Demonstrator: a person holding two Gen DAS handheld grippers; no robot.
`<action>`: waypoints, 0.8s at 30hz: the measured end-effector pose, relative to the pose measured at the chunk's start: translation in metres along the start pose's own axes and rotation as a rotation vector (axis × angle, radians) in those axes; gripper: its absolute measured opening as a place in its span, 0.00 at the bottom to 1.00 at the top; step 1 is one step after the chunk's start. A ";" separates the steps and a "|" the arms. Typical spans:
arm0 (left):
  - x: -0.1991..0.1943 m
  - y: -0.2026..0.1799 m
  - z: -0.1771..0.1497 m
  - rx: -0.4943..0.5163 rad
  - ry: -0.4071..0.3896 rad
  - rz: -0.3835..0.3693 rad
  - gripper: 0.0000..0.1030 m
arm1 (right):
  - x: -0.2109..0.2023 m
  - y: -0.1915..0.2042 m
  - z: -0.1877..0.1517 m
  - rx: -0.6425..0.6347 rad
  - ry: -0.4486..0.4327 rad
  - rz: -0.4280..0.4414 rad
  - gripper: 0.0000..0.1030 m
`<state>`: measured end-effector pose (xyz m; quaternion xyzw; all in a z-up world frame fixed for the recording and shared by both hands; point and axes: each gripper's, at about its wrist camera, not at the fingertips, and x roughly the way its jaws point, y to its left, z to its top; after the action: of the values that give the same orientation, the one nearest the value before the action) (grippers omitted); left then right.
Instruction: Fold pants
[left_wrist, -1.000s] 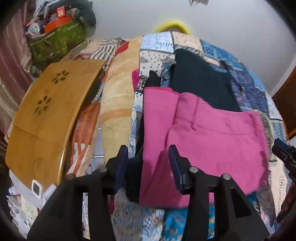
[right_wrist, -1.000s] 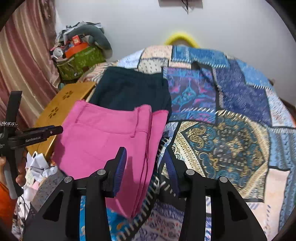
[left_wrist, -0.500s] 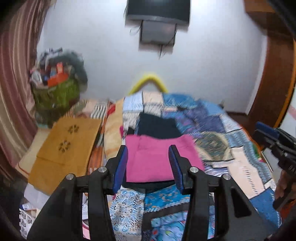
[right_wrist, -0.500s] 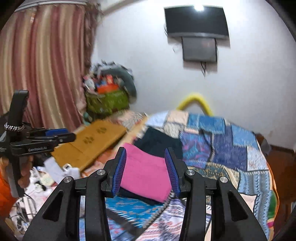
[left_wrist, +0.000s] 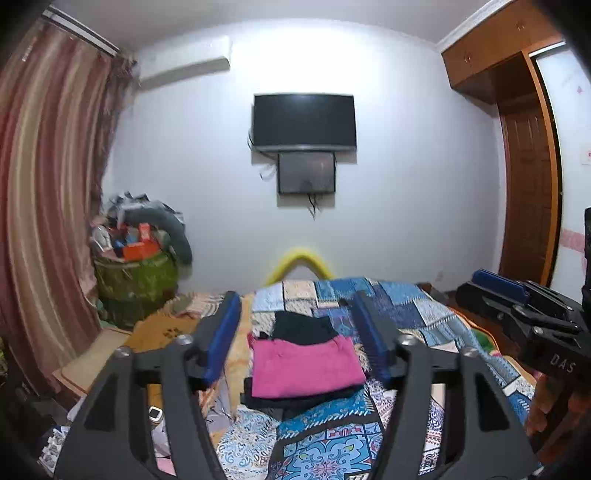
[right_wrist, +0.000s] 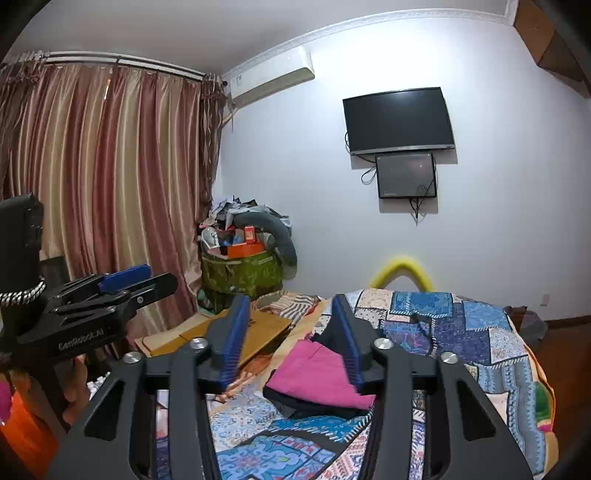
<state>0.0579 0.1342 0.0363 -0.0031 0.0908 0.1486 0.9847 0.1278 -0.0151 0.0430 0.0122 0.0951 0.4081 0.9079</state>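
Observation:
Folded pink pants (left_wrist: 306, 365) lie on the patchwork bedspread (left_wrist: 399, 306), on top of a dark garment (left_wrist: 295, 398), with another dark folded garment (left_wrist: 301, 328) just behind. My left gripper (left_wrist: 295, 299) hangs in the air well back from the pile. Its jaws are opening and nothing is between them. My right gripper (right_wrist: 291, 301) is also held back from the pink pants (right_wrist: 314, 373), jaws opening and empty. Each gripper shows at the edge of the other's view: the right gripper (left_wrist: 476, 290) and the left gripper (right_wrist: 155, 280).
A wooden lap table (right_wrist: 258, 328) lies left of the bed. Behind it stands a stuffed green bag (left_wrist: 136, 277) against striped curtains (right_wrist: 110, 184). A TV (left_wrist: 303, 122) hangs on the far wall, and a wooden wardrobe (left_wrist: 524, 184) fills the right side.
Both grippers pulled back and up from the pink pants and tilted to nearly level, so the wall and TV came into view. Both pairs of jaws stand wider than before.

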 end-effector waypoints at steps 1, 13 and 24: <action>-0.005 0.001 0.000 -0.014 -0.009 -0.009 0.70 | -0.004 0.002 0.000 0.000 -0.011 -0.013 0.53; -0.028 0.007 -0.008 -0.059 -0.023 0.009 0.97 | -0.023 0.007 -0.003 0.023 -0.070 -0.110 1.00; -0.027 0.005 -0.013 -0.045 -0.024 0.001 1.00 | -0.031 0.007 -0.011 0.038 -0.059 -0.126 1.00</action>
<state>0.0286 0.1308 0.0289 -0.0233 0.0759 0.1511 0.9853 0.1008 -0.0345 0.0381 0.0355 0.0767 0.3476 0.9338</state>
